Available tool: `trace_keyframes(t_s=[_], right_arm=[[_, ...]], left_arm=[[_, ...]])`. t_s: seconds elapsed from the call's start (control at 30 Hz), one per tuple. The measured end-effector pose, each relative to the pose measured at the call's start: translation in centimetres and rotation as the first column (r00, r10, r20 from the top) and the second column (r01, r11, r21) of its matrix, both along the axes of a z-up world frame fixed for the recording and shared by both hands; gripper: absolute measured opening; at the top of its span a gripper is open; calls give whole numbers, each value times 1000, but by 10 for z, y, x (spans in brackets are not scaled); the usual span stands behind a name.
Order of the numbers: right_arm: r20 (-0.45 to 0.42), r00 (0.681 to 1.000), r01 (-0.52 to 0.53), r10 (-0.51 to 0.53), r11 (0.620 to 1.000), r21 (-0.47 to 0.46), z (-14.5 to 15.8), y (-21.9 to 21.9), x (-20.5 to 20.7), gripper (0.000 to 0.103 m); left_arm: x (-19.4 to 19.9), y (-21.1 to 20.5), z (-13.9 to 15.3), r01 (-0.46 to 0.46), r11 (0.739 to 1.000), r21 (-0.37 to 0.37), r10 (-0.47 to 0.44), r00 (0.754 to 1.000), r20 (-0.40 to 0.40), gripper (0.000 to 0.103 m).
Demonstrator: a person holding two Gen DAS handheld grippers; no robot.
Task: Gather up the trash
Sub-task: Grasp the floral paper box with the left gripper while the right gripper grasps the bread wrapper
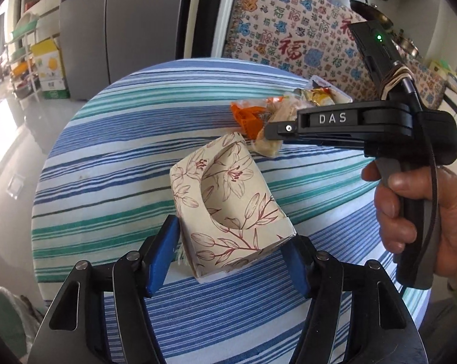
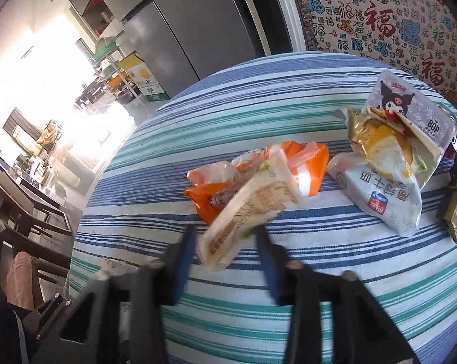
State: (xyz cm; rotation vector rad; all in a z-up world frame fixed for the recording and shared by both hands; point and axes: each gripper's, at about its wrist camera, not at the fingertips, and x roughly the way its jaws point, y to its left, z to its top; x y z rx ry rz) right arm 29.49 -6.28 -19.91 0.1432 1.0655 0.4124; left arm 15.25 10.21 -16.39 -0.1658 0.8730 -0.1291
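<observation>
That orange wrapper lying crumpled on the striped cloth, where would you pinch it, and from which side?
I'd probably take the orange wrapper at its puffed-up right end, coming down from above. That end stands clear of the tablecloth and folds into a ridge the fingers could close across. Its near left part lies under the pale wrapper that the right gripper holds, so that side is blocked.

daylight floods in from the left of both views, blowing the floor [image 1: 4, 115] to white glare in the left wrist view and washing out the room [image 2: 46, 69] beyond the table in the right wrist view. the striped tablecloth [image 1: 113, 139] is evenly lit, with soft shadows. fisheye distortion bends the refrigerator [image 1: 122, 24] and darkens the corners. the right gripper [image 2: 225, 230] and its held wrapper [image 2: 246, 212] are motion-blurred; the left wrist view is sharp.
</observation>
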Motion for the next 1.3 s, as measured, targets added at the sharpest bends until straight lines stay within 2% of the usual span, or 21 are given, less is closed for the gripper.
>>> trace_keyframes(t_s=[0.03, 0.23, 0.33, 0.43, 0.53, 0.6, 0.67, 0.77, 0.87, 0.93, 0.97, 1.07, 1.13, 1.17, 1.2, 1.3], right_arm=[[14, 1000, 2, -2, 1000, -7, 3, -4, -5, 13], [67, 997, -30, 35, 997, -71, 28, -46, -58, 10], [51, 998, -24, 30, 993, -120, 32, -77, -88, 6], [20, 1000, -5, 8, 988, -156, 29, -107, -115, 6], [-3, 1000, 10, -10, 984, -179, 23, -127, -136, 6], [-11, 1000, 16, -18, 983, -183, 19, -134, -146, 6], [-2, 1000, 26, -27, 984, -174, 18, -138, -151, 6], [22, 999, 48, -45, 986, -159, 22, -142, -150, 10], [34, 998, 58, -53, 988, -146, 25, -144, -145, 17], [43, 997, 64, -59, 989, -137, 27, -144, -143, 28], [49, 997, 68, -61, 988, -135, 29, -143, -142, 30], [64, 996, 62, -54, 989, -132, 32, -139, -137, 41], [63, 998, 36, -28, 991, -132, 33, -132, -130, 43], [57, 998, 21, -14, 991, -131, 33, -127, -126, 43], [50, 999, 7, 0, 992, -126, 32, -122, -120, 43], [13, 999, -33, 35, 995, -99, 25, -105, -99, 43]], left_arm=[[0, 1, 1, -1, 1000, -10, 1, 1000, 2, 65], [-3, -7, 2, 54, 995, -87, -54, 999, 4, 64], [-9, -22, 4, 121, 983, -135, -122, 993, 6, 64], [-14, -41, 2, 174, 977, -125, -177, 984, -16, 67], [-20, -53, 3, 208, 973, -95, -212, 977, -31, 73], [-26, -56, 7, 226, 970, -85, -229, 973, -26, 86], [-33, -56, 12, 223, 972, -76, -224, 974, -11, 93], [-41, -50, 19, 223, 969, -103, -225, 974, 1, 94], [-32, -42, 17, 200, 969, -144, -205, 979, -18, 94], [-21, -40, 14, 188, 966, -175, -197, 980, -31, 94], [-15, -41, 10, 194, 961, -196, -207, 977, -46, 94], [-2, -54, -1, 229, 944, -240, -258, 961, -98, 94], [2, -62, -6, 233, 948, -218, -262, 958, -115, 87], [2, -65, -7, 239, 947, -217, -269, 956, -120, 73], [2, -67, -9, 247, 944, -220, -278, 952, -125, 52], [0, -68, -9, 247, 944, -218, -278, 953, -123, 39]])
